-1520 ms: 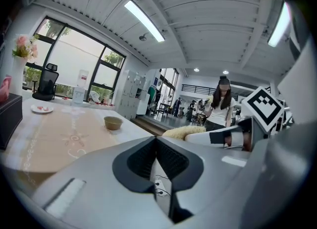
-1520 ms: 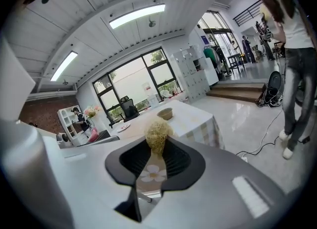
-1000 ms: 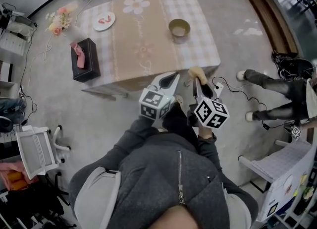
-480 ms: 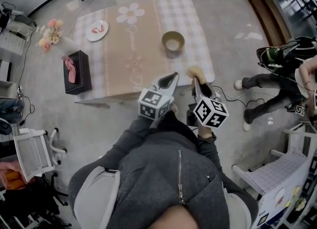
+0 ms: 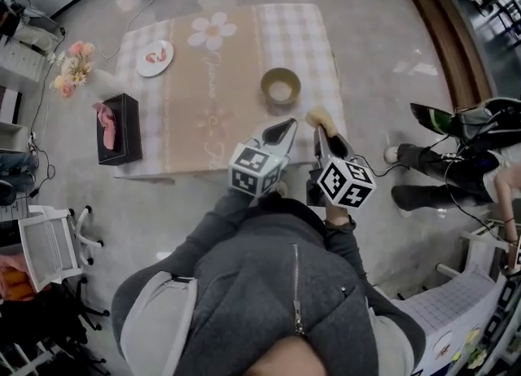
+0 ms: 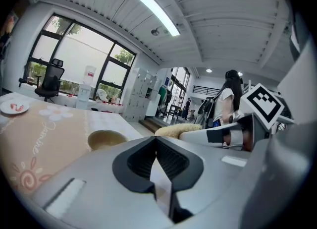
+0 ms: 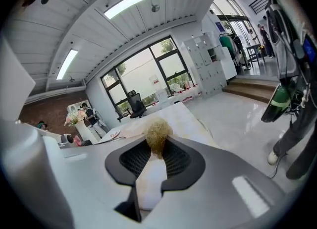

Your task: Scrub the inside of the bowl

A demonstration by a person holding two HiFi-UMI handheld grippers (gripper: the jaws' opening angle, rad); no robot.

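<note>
A tan bowl [image 5: 280, 87] stands on the low table [image 5: 212, 114], near its right side; the left gripper view shows the bowl [image 6: 106, 139] ahead and left of the jaws. My left gripper [image 5: 289, 125] is shut with nothing in it, its tips at the table's near edge. My right gripper [image 5: 319, 122] is shut on a yellowish scrubber [image 5: 318, 115], which sticks out past the jaw tips [image 7: 157, 133]. Both grippers are held side by side in front of the person, short of the bowl. The scrubber [image 6: 177, 130] also shows in the left gripper view.
On the table's left part are a black tissue box [image 5: 117, 128], a white plate [image 5: 154, 57] and a vase of flowers [image 5: 67, 67]. A person's legs [image 5: 444, 171] and cables lie on the floor to the right. A white folding chair [image 5: 51, 246] stands at the left.
The table and bowl have come closer to both grippers, which keep their pose side by side. The scrubber stays held in the right gripper.
</note>
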